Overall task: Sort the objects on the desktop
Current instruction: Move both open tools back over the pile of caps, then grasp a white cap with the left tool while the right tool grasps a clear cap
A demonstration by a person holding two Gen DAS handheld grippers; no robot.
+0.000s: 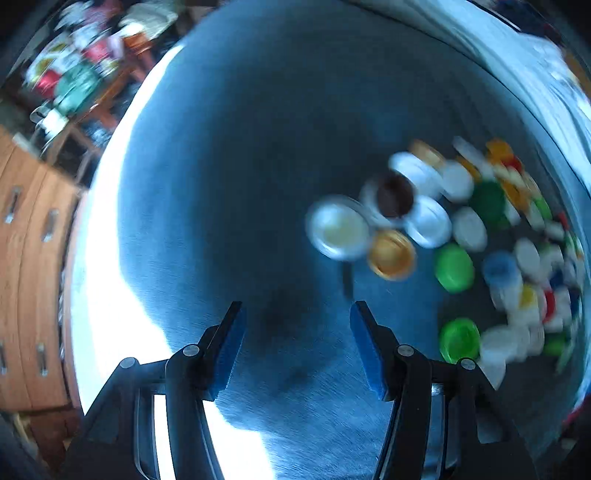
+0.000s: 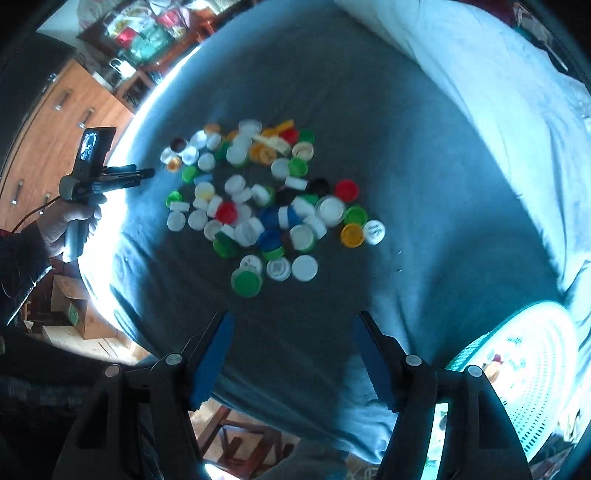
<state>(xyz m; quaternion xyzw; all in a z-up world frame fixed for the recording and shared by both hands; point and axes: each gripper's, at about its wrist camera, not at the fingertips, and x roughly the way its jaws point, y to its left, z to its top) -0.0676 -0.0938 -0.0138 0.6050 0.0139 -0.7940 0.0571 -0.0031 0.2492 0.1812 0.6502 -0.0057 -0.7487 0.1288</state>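
Observation:
A heap of many plastic bottle caps (image 2: 258, 195), white, green, red, blue, yellow and black, lies on a grey-blue cloth (image 2: 406, 184). In the blurred left wrist view the caps (image 1: 461, 229) sit ahead and to the right; a white cap (image 1: 338, 227) and a gold cap (image 1: 391, 253) are nearest. My left gripper (image 1: 297, 347) is open and empty, a little short of them; it also shows in the right wrist view (image 2: 147, 172) at the heap's left edge. My right gripper (image 2: 295, 354) is open and empty, above the cloth's near edge.
A white perforated basket (image 2: 535, 369) stands at the right, near my right gripper. A wooden drawer unit (image 2: 55, 122) and a cluttered shelf (image 2: 147, 26) stand beyond the cloth's left edge. Cardboard boxes (image 2: 74, 310) and a wooden chair (image 2: 243, 439) are below on the floor.

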